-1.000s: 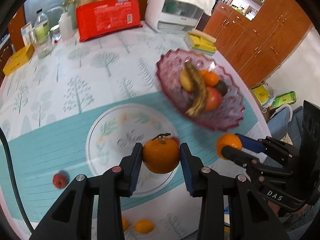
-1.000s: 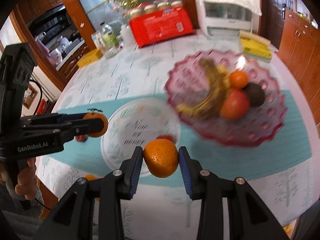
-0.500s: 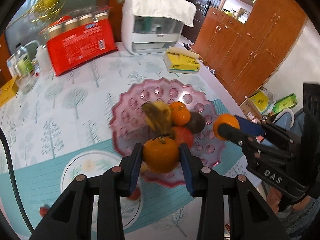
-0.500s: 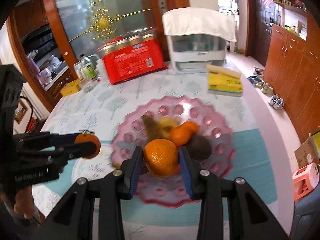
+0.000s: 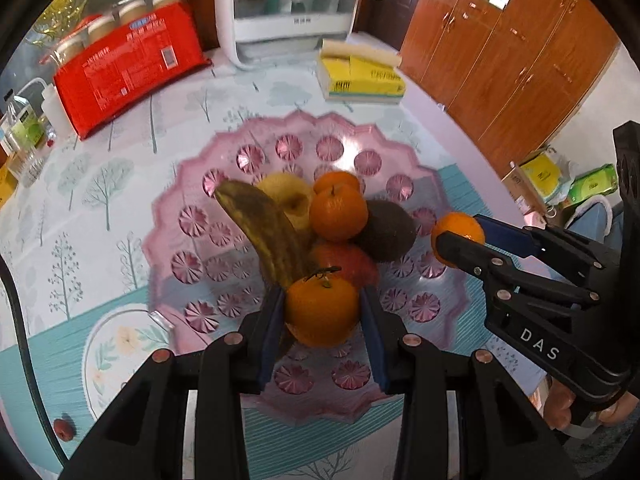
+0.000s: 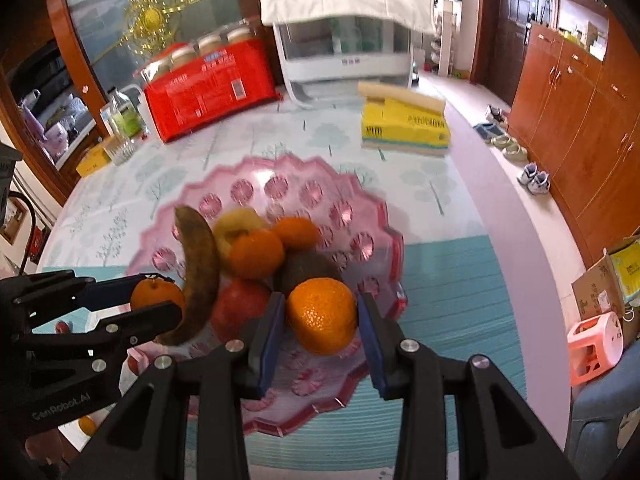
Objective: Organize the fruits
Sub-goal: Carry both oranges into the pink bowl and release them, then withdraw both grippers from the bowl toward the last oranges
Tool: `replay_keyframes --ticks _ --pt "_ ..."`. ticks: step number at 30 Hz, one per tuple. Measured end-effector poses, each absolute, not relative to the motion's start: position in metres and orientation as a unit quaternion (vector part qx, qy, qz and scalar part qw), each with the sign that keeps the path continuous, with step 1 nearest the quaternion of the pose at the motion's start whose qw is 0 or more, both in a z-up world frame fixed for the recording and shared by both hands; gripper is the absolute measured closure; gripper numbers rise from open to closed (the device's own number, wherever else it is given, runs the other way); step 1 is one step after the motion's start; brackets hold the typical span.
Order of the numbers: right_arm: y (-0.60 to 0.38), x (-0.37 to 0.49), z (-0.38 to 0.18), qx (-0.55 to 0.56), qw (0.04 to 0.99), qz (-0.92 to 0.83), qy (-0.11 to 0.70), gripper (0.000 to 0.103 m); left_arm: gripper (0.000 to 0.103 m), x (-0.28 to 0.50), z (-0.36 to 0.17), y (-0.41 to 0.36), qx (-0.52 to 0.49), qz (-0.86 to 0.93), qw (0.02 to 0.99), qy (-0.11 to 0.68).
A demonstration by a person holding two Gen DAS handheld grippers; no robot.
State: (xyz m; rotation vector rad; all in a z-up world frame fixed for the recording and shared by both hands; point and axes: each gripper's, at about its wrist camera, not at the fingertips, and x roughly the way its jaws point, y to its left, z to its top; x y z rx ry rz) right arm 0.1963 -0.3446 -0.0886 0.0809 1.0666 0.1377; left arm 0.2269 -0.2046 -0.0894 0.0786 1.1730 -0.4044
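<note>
A pink glass fruit bowl (image 5: 248,160) (image 6: 360,216) holds a brown banana (image 5: 264,224) (image 6: 198,256), a yellow apple (image 5: 288,194), two oranges (image 5: 338,212), a dark avocado (image 5: 386,232) and a red apple (image 6: 238,308). My left gripper (image 5: 322,314) is shut on an orange with a stem (image 5: 320,310), just above the bowl's near side. My right gripper (image 6: 320,318) is shut on another orange (image 6: 322,314), above the bowl's right side. Each gripper also shows in the other's view: the right (image 5: 458,236), the left (image 6: 158,300).
A white floral plate (image 5: 120,344) lies left of the bowl, with a small red fruit (image 5: 64,428) near the table edge. At the back stand a red package (image 5: 128,60), a white appliance (image 5: 292,12), a yellow box (image 5: 360,78) and bottles (image 5: 24,128).
Both grippers, each holding its orange, have moved from over the white plate to over the pink bowl and come closer to it.
</note>
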Motion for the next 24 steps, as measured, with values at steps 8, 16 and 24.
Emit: replay_keyframes --ticks 8,16,24 --pt "-0.344 0.194 -0.112 0.028 0.839 0.079 0.537 0.065 0.065 0.225 -0.109 -0.21 0.045 -0.171 0.8 0.574" --pt "-0.341 0.19 -0.113 0.032 0.839 0.095 0.535 0.053 0.028 0.219 -0.103 -0.204 0.051 -0.137 0.815 0.561" --pt "-0.342 0.188 -0.11 0.04 0.839 0.091 0.536 0.052 0.022 0.216 -0.098 -0.195 0.04 -0.123 0.819 0.56"
